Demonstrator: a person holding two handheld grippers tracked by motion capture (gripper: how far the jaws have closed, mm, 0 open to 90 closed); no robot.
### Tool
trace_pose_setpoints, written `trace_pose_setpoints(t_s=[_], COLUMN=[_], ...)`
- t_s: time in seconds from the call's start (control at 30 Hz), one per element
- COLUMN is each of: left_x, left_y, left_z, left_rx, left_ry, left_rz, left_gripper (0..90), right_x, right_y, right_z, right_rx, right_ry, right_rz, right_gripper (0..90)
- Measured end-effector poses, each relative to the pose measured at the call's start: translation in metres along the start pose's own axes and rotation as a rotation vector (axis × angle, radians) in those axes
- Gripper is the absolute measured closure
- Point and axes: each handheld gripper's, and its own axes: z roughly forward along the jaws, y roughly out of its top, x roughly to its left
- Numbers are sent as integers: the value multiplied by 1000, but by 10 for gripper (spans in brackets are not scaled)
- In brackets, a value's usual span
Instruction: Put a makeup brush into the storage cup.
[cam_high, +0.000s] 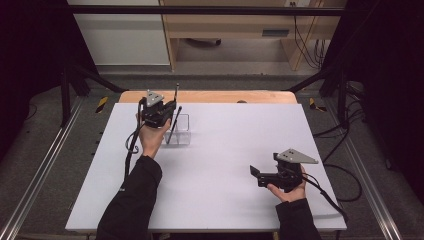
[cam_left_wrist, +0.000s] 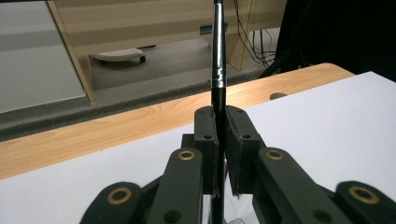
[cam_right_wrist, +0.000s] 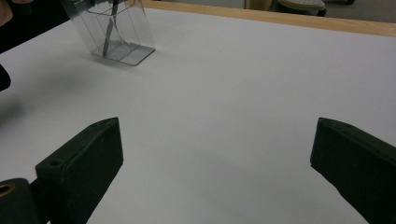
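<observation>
Left gripper sits at the far left of the worktop, jaws clamped on a thin black pen. In the left gripper view the pen runs straight up between the two jaws, near vertical, with a silver band partway along the barrel; its lower end drops out of sight below the jaws. In the high view its top pokes up above the gripper body.

Clear plastic holder stands on the worktop just beside and under the left gripper, upright, open at the top. A second dark pen already sits inside it, leaning, with the lower tip on the holder's floor. In the right gripper view the holder shows compartment dividers, and the dark stick inside stands in one of them; I can't tell which one.

Whether the gripped pen's lower end is inside the holder or just above it: can't tell, the left hand and the gripper cover that spot.

Right gripper is near the right front of the worktop, held level by the right hand, well apart from the holder. Jaws spread wide, nothing between them, bare white surface under them.

Worktop is a white sheet over a wooden top, whose edge shows along the far side.
</observation>
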Motion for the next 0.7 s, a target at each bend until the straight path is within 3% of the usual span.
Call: trace_pose_setpoints(t_s=[0.7], left_x=[3], left_y=[-23], left_z=[1], left_rx=[22], left_ry=[2], left_rz=[-8], left_gripper=[830], right_x=[0], right_y=[-1], right_z=[1], right_rx=[6], right_ry=[-1], right_rz=[-4], right_gripper=[29])
